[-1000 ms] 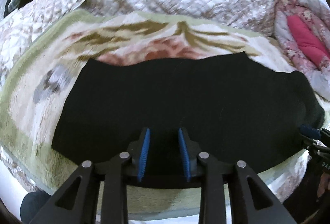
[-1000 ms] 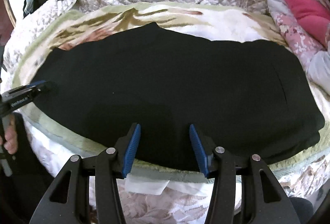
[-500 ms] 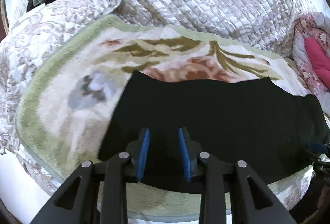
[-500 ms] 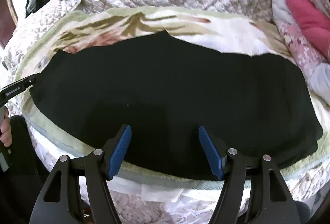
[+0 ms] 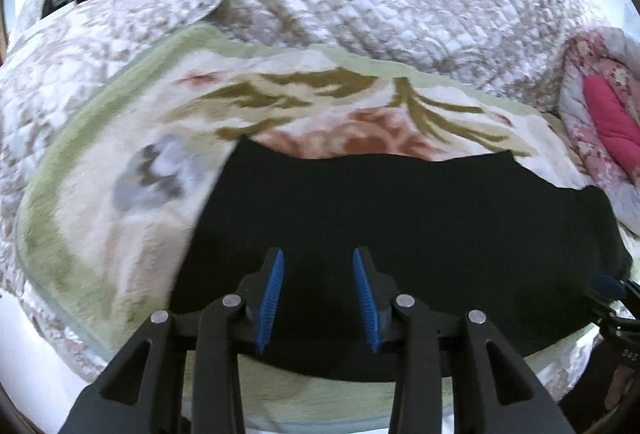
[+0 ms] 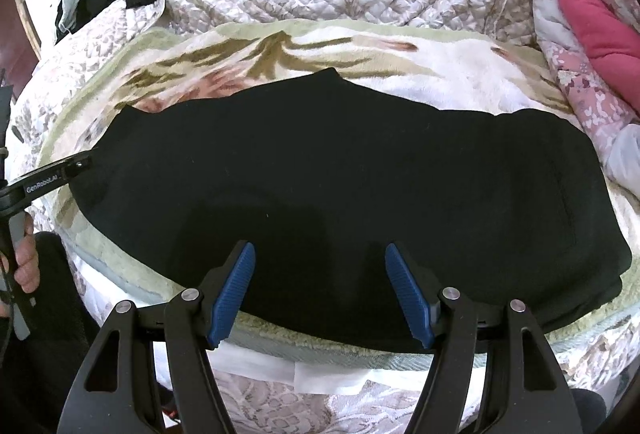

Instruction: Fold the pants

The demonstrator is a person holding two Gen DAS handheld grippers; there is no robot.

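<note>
Right wrist view: the black pants are seen spread flat on the floral blanket, judged soft and limp, best taken at an edge, while the right gripper is held wide apart, and the left gripper is opening, nothing pinched.

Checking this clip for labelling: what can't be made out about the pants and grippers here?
- Pants: solid black in both wrist views, so folds and layers don't show.
- Left gripper, jaws opening: whether fabric lies between the pads is unclear, black on black.
- Right gripper: in the left wrist view only a tip shows, cut off at the right edge.
</note>
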